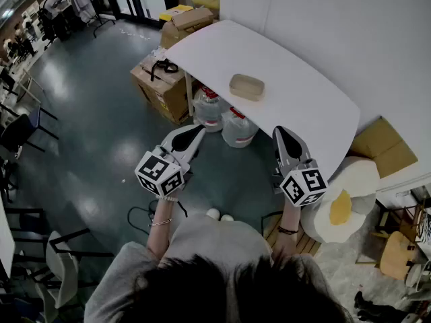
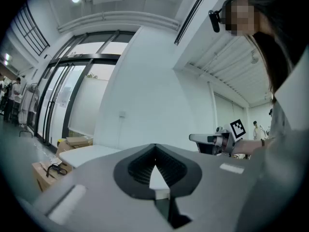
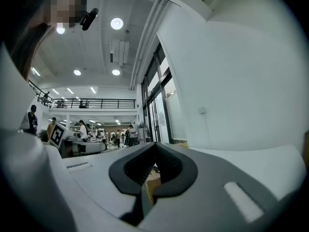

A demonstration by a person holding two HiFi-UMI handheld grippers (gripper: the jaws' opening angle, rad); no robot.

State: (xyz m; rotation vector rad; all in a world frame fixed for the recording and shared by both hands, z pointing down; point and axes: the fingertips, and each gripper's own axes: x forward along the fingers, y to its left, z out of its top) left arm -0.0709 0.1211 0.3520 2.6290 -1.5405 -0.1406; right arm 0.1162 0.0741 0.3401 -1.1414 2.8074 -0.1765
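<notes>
Tray, tan, shallow, looks empty, on white table, about midway along it, between the two long edges, nothing else on the tabletop.

Left tongs held off the table's near long edge, over the grey floor, tips pointing toward the water jugs under the table. Well apart from tray. In left gripper view, left tongs pressed together at the tips, nothing between, only the teardrop gap behind them.

Right tongs with tips at the table's near edge, toward its right end, also apart from tray. In right gripper view, right tongs closed tip to tip, empty.

Cardboard boxes on floor by the table's left end, black cable-like item on top. Fried-egg cushion beside the right tongs.
</notes>
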